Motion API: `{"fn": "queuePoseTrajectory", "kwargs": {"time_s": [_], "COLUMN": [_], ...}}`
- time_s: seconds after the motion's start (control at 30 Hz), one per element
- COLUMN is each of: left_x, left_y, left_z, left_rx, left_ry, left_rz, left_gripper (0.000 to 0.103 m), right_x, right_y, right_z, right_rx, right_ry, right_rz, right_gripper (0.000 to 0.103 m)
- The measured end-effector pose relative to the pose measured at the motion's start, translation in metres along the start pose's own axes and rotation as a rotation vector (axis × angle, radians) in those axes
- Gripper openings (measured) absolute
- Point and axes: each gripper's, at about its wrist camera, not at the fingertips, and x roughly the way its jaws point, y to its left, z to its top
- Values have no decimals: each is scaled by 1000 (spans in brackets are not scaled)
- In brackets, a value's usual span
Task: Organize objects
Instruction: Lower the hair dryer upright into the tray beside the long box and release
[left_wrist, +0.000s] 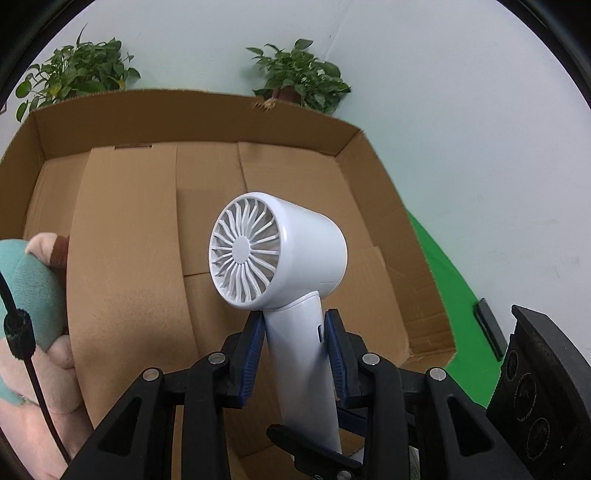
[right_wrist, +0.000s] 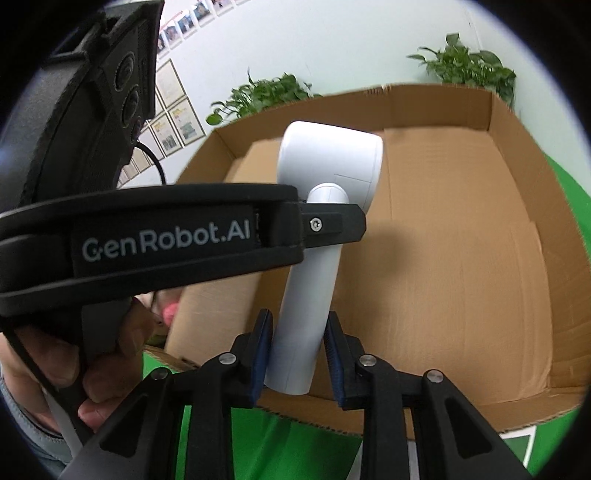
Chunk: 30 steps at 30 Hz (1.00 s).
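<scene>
A white hand-held fan with a round grille head is held above an open cardboard box. My left gripper is shut on the upper part of its handle, blue pads pressed on both sides. In the right wrist view the same fan shows from behind, over the box. My right gripper closes around the lower end of the handle, pads touching or nearly touching it. The left gripper's black body crosses that view.
A plush toy in teal and pink lies at the box's left edge. A green cloth covers the table beside the box. Two potted plants stand behind the box against a white wall. The right gripper's body is at the lower right.
</scene>
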Motion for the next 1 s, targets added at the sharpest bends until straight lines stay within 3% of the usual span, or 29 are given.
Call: {"fn": "queuePoseTrajectory", "kwargs": {"time_s": [0.37, 0.83, 1.0], "left_x": [25, 3, -17], "left_y": [15, 16, 21], "left_z": [-3, -11, -11], "left_rx": [-4, -7, 2], "left_ry": [60, 63, 22], "left_rz": [59, 60, 77], "left_gripper": [32, 32, 33], "right_x": [18, 1, -5], "right_y": [-2, 7, -5], "right_z": [-14, -29, -35], "right_rx": [17, 25, 63], "right_ry": [61, 45, 38], "right_rz": [-30, -40, -31], "right_gripper": [24, 25, 28]}}
